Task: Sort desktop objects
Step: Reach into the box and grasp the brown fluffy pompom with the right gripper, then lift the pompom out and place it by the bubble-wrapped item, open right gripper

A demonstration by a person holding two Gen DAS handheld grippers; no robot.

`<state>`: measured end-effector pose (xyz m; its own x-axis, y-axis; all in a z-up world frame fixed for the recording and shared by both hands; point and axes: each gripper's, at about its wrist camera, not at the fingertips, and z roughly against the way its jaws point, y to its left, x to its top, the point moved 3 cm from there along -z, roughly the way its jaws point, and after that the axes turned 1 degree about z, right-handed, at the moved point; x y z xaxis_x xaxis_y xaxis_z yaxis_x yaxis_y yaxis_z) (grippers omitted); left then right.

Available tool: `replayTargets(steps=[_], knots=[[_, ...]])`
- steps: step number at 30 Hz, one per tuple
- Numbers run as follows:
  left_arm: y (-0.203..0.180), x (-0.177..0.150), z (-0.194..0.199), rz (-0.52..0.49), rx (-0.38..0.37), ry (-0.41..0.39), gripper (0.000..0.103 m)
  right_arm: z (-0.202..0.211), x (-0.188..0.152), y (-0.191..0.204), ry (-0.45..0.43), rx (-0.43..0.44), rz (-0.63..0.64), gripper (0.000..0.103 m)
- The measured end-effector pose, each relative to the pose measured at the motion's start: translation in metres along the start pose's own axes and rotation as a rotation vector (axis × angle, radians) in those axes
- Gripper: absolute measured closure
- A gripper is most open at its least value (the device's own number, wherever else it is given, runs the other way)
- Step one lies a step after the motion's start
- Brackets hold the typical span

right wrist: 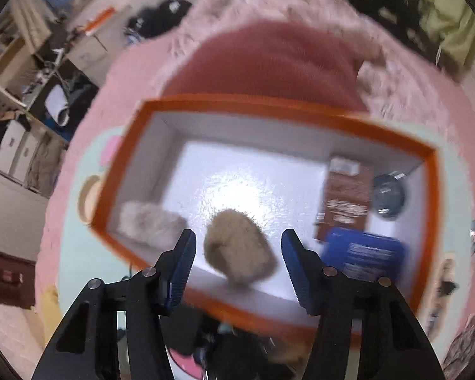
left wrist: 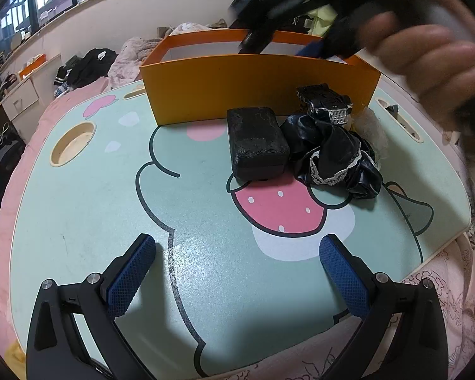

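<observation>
An orange box [left wrist: 237, 88] stands at the back of the lap table [left wrist: 95, 190]. In front of it lie a black lace-covered case [left wrist: 256, 141], a black satin scrunchie with lace trim [left wrist: 335, 158] and a chrome toy car [left wrist: 326, 103]. My left gripper [left wrist: 237, 253] is open and empty, low over the table's near part. My right gripper [right wrist: 237, 247] is open above the box [right wrist: 300, 110]; it shows blurred over the box in the left wrist view [left wrist: 300, 31]. A beige fluffy ball [right wrist: 240, 250] is between its fingers, untouched, inside the box.
Inside the box lie another pale fluffy item [right wrist: 148, 224], a brown packet [right wrist: 345, 199], a blue box [right wrist: 364, 253] and a dark round tin [right wrist: 389, 193]. The table has a round cup recess [left wrist: 72, 144]. Pink bedding [right wrist: 269, 63] and clothes [left wrist: 85, 63] surround it.
</observation>
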<state>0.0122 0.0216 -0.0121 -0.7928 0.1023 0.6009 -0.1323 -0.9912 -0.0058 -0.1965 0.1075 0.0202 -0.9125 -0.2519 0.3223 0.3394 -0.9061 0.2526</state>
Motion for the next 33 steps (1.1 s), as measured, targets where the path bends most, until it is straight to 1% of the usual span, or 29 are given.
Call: replayTargets(steps=[2, 3, 6, 8, 9, 10, 13, 15, 17, 21, 22, 24, 27, 30, 33], knots=[[-0.001, 0.0, 0.0, 0.001, 0.0, 0.0, 0.0, -0.016, -0.001, -0.001, 0.058, 0.046, -0.016, 0.046], [0.0, 0.0, -0.001, 0.001, 0.001, 0.002, 0.0, -0.015, 0.001, 0.0, 0.043, 0.025, 0.003, 0.048], [0.0, 0.001, 0.0, 0.0, 0.002, -0.001, 0.0, -0.015, 0.0, 0.003, 0.061, -0.033, 0.042, 0.055], [0.0, 0.001, -0.001, 0.0, 0.002, -0.001, 0.0, -0.014, 0.001, 0.005, 0.063, -0.039, 0.046, 0.056], [0.0, 0.001, 0.0, 0.0, 0.002, -0.001, 0.0, -0.013, 0.001, 0.007, 0.063, -0.028, 0.05, 0.069], [-0.001, 0.001, -0.001, -0.001, 0.002, -0.001, 0.0, -0.014, -0.001, 0.01, 0.076, 0.008, 0.05, 0.073], [-0.001, 0.001, -0.001, 0.001, 0.001, -0.001, 0.0, -0.012, -0.005, 0.009, 0.048, 0.009, 0.051, 0.073], [-0.001, 0.001, 0.0, 0.0, 0.002, -0.002, 0.0, -0.013, -0.006, 0.005, 0.037, 0.025, 0.043, 0.074], [0.0, 0.001, 0.0, 0.001, 0.002, -0.002, 0.0, -0.008, -0.005, 0.002, -0.005, 0.035, 0.034, 0.074], [-0.001, 0.001, 0.0, 0.001, 0.003, -0.002, 0.0, 0.028, -0.004, -0.005, -0.163, 0.081, 0.024, 0.074], [-0.001, 0.001, 0.0, 0.001, 0.002, -0.003, 0.0, 0.042, -0.01, -0.006, -0.208, 0.096, 0.03, 0.074], [-0.001, 0.001, 0.001, 0.001, 0.002, -0.003, 0.0, 0.063, -0.026, -0.006, -0.269, 0.104, 0.056, 0.074], [-0.001, 0.001, 0.001, 0.001, 0.003, -0.003, 0.0, 0.087, -0.061, -0.006, -0.346, 0.059, 0.091, 0.076], [0.0, 0.0, 0.001, 0.002, 0.003, -0.003, 0.0, 0.097, -0.091, -0.015, -0.366, 0.076, 0.101, 0.08], [-0.001, 0.0, 0.001, 0.002, 0.003, -0.003, 0.0, 0.1, -0.104, -0.02, -0.394, 0.09, 0.099, 0.08]])
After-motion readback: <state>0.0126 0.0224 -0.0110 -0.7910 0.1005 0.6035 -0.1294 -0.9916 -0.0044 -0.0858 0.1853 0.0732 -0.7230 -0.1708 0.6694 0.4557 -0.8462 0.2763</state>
